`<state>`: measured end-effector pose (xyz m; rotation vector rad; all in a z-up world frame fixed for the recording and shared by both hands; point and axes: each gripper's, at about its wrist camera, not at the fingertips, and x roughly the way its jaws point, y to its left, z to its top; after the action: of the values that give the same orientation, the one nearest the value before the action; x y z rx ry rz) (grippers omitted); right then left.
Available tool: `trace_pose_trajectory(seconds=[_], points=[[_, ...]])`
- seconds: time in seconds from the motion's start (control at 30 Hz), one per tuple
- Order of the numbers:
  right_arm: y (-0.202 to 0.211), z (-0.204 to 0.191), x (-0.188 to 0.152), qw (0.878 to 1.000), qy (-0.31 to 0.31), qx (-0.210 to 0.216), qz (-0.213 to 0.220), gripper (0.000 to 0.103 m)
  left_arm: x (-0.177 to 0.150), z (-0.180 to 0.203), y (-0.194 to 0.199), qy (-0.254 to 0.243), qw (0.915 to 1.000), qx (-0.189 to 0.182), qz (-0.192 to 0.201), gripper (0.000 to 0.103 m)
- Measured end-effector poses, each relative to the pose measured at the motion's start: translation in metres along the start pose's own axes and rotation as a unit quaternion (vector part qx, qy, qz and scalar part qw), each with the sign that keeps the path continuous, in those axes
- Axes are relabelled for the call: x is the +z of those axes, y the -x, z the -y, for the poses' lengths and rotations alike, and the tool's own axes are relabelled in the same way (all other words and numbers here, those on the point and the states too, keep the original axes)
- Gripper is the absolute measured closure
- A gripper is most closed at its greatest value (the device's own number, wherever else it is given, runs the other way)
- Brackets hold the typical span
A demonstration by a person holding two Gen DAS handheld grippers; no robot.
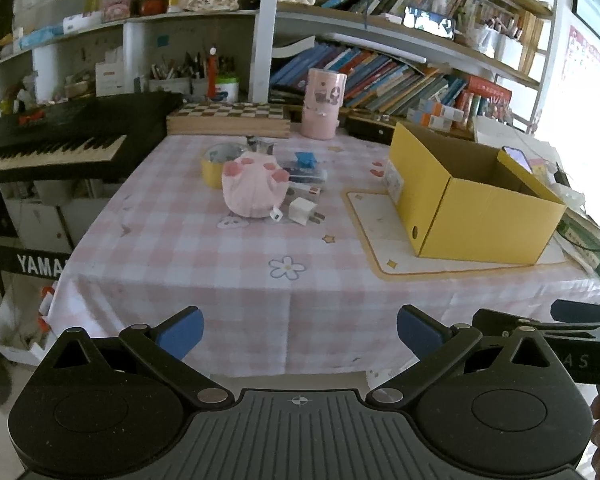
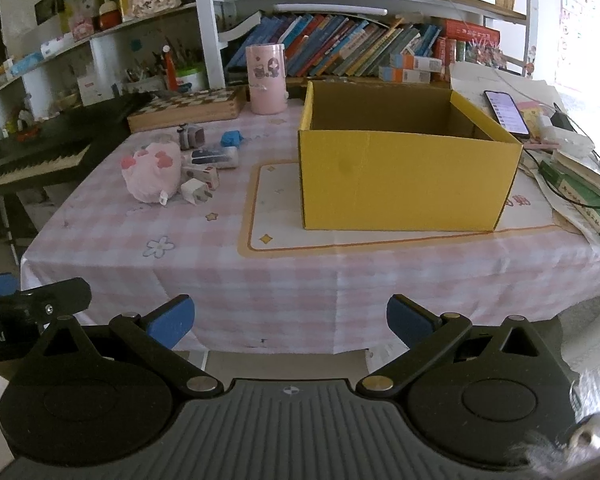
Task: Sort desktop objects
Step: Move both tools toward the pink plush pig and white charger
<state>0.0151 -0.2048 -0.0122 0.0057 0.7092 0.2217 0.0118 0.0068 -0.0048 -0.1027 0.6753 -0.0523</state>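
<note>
While short of the table (image 1: 180, 280), left gripper (image 1: 300, 334) and right gripper (image 2: 290, 324) agape, empty.

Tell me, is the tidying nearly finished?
Not started. The yellow box looks empty as far as its inside shows. Both grippers, left gripper and right gripper, are open, holding nothing. The pink plush, white charger and other bits remain on the tablecloth.

small clutter (image 1: 260, 184) lies clustered left of the open, upright yellow box (image 1: 472, 208).
</note>
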Motion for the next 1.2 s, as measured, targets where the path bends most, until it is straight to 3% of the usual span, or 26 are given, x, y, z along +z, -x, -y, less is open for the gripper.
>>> trace_pose_trajectory(seconds=[0.37,0.83,1.2], points=[[0.002,-0.004,-0.001,1.0,0.005,0.026,0.006,0.0,0.0,-0.008,0.003,0.01,0.9997,-0.018,0.008,0.0],[0.002,-0.02,-0.003,1.0,0.008,0.015,0.007,0.0,0.0,-0.021,0.002,0.008,0.9985,-0.054,0.01,0.0],[-0.008,-0.04,0.003,0.999,0.026,0.019,0.008,0.0,0.001,-0.036,0.003,0.011,0.9993,-0.034,0.009,0.0]])
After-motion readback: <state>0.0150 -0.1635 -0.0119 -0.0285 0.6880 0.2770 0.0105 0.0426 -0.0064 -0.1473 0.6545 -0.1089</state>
